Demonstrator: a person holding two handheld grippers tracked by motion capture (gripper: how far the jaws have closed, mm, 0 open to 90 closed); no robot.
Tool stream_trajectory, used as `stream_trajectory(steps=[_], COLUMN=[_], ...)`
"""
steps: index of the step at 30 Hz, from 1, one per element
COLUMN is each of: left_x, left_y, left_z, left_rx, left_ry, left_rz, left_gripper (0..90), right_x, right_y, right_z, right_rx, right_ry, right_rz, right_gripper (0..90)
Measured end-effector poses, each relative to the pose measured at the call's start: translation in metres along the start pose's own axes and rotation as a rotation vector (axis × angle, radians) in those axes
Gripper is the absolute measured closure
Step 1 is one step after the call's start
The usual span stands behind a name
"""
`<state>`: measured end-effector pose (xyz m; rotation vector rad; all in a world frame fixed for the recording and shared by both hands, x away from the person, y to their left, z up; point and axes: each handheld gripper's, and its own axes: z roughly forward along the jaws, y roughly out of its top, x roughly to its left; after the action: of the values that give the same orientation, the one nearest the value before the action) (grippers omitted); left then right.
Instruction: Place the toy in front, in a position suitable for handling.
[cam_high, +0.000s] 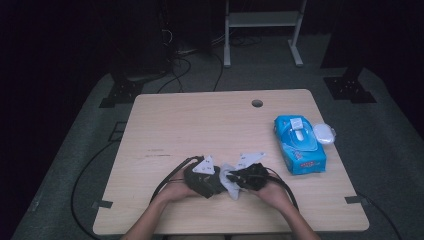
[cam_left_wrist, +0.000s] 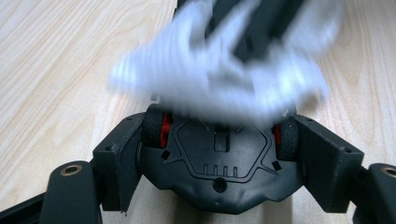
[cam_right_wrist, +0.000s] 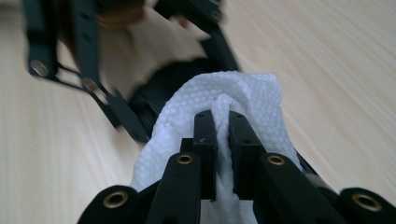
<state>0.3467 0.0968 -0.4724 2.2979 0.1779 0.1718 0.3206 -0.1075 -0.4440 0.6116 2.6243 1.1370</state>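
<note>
— The right gripper (cam_right_wrist: 222, 116) is clenched on a white wet wipe (cam_right_wrist: 247, 93), rubbing it over that black toy car (cam_left_wrist: 219, 158) the left gripper (cam_high: 202, 176) grips by its sides, near the table's (cam_high: 200, 120) front edge.

— If it scrubs too hard, I'd say the car twists loose, or the wipe slips free.
</note>
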Motion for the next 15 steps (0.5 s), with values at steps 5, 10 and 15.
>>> stream_trajectory(steps=[5, 10, 15], left_x=[0.0, 0.001, -0.002], left_y=[-0.003, -0.001, 0.002], left_z=[-0.002, -0.002, 0.0], left_rx=[0.004, 0.003, 0.016], left_ry=[0.0, -0.007, -0.011], left_rz=[0.003, 0.005, 0.026], left_gripper=[24.0, 24.0, 24.0], right_x=[0.012, 0.0, 0.008], right_y=[0.014, 0.01, 0.019], right_z=[0.014, 0.006, 0.017], right_rx=[0.028, 0.03, 0.03], right_ry=[0.051, 0.046, 0.077], right_rz=[-0.08, -0.025, -0.056], right_gripper=[83.6, 83.9, 84.2])
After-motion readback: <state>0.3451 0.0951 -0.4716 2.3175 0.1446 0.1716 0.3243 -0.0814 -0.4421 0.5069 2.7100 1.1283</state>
